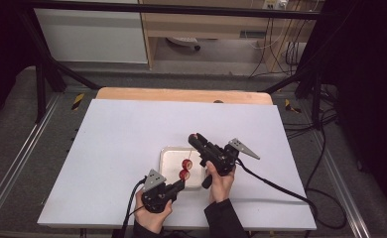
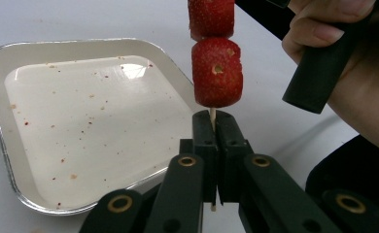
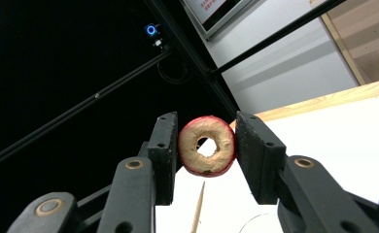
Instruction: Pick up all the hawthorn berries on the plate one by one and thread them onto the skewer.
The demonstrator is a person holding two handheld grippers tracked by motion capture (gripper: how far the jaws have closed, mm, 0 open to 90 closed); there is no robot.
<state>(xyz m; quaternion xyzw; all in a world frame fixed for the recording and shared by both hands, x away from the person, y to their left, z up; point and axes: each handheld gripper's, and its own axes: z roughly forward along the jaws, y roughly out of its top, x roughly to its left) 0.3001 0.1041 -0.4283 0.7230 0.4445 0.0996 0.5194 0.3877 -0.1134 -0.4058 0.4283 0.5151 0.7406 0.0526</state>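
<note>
Low in the left gripper view, the left gripper (image 2: pixel 213 127) clamps the skewer (image 2: pixel 212 114), two strawberry pieces (image 2: pixel 216 72) stacked just above its jaws, beside the tray (image 2: pixel 12 160). Mid-frame, the right gripper (image 3: pixel 207 148) pinches a cored fruit ring (image 3: pixel 207 145) above the skewer's tip.

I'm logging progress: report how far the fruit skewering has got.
Done: two red pieces sit on the skewer, clamped in the left gripper beside the tray. In hand: the right gripper holds a cored ring. Left: threading the ring onto the skewer tip.
</note>
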